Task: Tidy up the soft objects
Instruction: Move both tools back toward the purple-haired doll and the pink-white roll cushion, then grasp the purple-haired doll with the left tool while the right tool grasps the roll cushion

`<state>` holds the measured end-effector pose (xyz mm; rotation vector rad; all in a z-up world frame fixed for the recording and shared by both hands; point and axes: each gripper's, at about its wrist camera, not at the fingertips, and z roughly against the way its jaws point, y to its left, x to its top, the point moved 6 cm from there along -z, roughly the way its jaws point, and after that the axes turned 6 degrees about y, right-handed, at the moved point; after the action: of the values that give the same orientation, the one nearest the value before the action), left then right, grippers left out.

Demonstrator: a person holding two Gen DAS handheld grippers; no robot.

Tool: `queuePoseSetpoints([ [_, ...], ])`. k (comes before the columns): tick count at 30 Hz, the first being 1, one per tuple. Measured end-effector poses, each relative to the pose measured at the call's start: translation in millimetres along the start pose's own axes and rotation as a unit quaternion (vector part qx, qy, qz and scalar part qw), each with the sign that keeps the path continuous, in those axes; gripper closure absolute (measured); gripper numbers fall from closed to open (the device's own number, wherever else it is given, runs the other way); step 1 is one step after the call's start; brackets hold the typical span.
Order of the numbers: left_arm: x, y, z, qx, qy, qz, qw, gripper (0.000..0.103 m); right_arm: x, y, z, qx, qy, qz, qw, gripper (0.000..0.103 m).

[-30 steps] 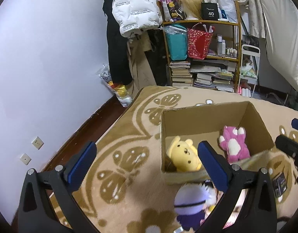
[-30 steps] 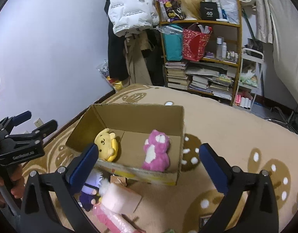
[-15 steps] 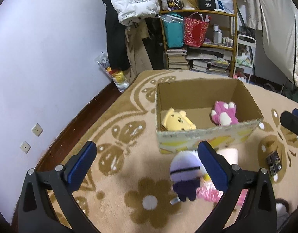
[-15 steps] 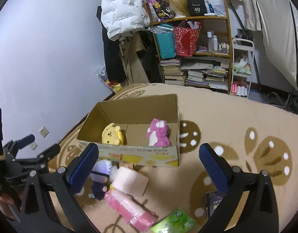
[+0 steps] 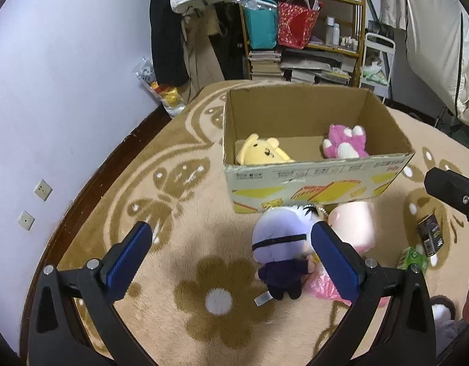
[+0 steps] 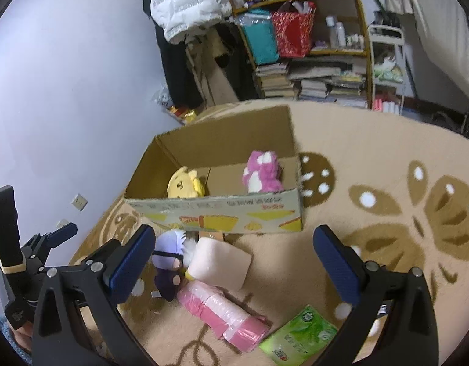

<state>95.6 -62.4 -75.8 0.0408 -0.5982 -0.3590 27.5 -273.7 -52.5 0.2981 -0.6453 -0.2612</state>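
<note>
both my left tongs [image 5: 231, 253] and right tongs [image 6: 234, 256] hang spread and empty over the purple plush doll [image 5: 281, 244] before the cardboard box [image 5: 313, 180].

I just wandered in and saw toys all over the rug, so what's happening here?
A person holds a gripper in each hand, tidying soft things into a cardboard box. The yellow plush and pink plush already lie inside. The left gripper and right gripper are both open and hold nothing. A purple-haired doll and a pale pink cushion lie on the rug just in front of the box.
</note>
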Motion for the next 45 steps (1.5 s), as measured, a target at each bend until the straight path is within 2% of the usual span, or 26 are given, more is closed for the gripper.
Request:
queuePoseSetpoints([
  [10, 2, 5, -29, 0.0, 0.026, 0.01, 0.9996, 0.0, -6, 12, -43, 0.011, 0.044, 0.024, 0.999, 0.0],
  [13, 1, 5, -38, 0.011, 0.033, 0.002, 0.9994, 0.0, -4, 10, -51, 0.017, 0.054, 0.019, 0.998, 0.0],
  [17, 0, 1, -44, 0.016, 0.035, -0.016, 0.9991, 0.0, -5, 7, -63, 0.022, 0.067, 0.009, 0.997, 0.0],
  [20, -1, -1, -49, 0.008, 0.039, -0.015, 0.9991, 0.0, -9, 5, -71, 0.025, 0.079, 0.006, 0.997, 0.0],
  [24, -1, -1, -53, 0.015, 0.032, -0.016, 0.9993, 0.0, -12, 4, -81, 0.018, 0.092, 0.004, 0.996, 0.0],
  [34, -10, -16, -73, -0.004, 0.05, -0.034, 0.9981, 0.0, -19, 2, -101, 0.007, 0.114, 0.008, 0.993, 0.0],
  [40, -16, -27, -81, -0.037, 0.071, -0.04, 0.996, 0.0, -26, -1, -111, 0.002, 0.133, 0.004, 0.991, 0.0],
  [45, -23, -32, -90, -0.028, 0.083, -0.05, 0.9949, 0.0, -29, -1, -120, 0.0, 0.144, 0.003, 0.99, 0.0],
])
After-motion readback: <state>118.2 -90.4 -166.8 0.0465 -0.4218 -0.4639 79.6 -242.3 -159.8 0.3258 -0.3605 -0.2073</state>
